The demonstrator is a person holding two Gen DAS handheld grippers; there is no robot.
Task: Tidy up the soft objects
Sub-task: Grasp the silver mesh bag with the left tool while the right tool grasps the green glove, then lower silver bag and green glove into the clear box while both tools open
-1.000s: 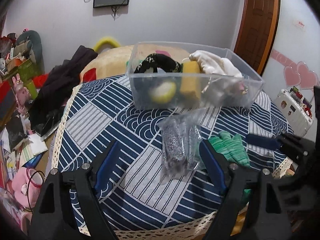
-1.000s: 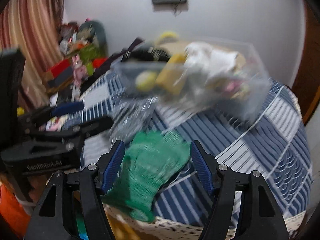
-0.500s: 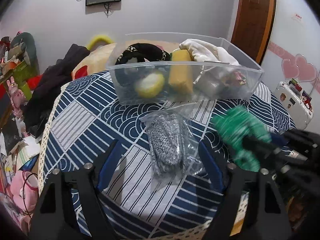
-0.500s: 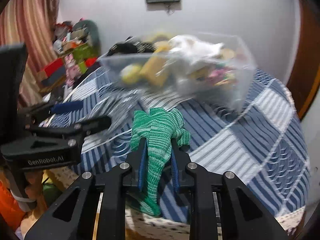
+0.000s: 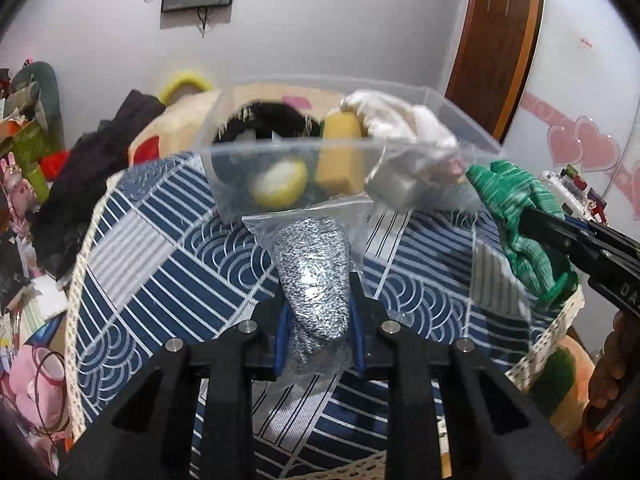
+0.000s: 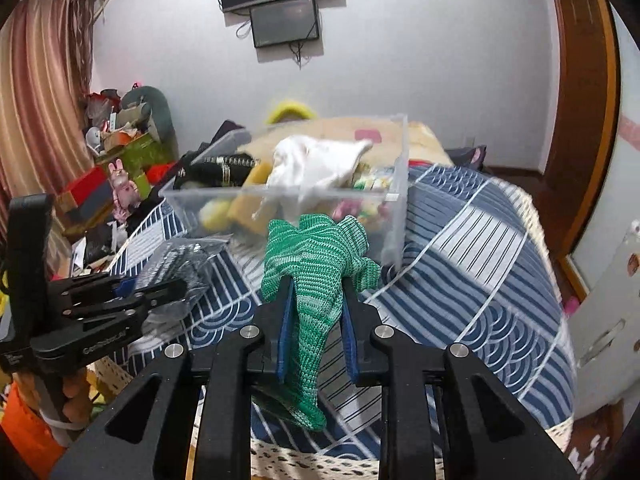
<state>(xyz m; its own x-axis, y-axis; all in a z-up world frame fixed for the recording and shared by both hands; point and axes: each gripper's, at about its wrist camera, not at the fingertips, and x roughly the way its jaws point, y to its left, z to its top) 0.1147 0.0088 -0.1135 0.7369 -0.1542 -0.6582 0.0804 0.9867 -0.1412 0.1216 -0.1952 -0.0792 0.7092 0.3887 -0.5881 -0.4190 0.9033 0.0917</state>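
The box (image 5: 460, 118) on the table already has many soft things inside. The left gripper (image 5: 318, 320) pinches the bag (image 5: 316, 276), and the right gripper (image 6: 314, 320) pinches the green glove (image 6: 316, 264). Both are near the box but not in it yet.

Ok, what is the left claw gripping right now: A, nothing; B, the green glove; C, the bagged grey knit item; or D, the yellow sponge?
C: the left claw is shut on the bagged grey knit item, while the right claw holds the green glove.

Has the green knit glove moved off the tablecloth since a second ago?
Yes. The green knit glove has risen off the tablecloth toward the clear bin.
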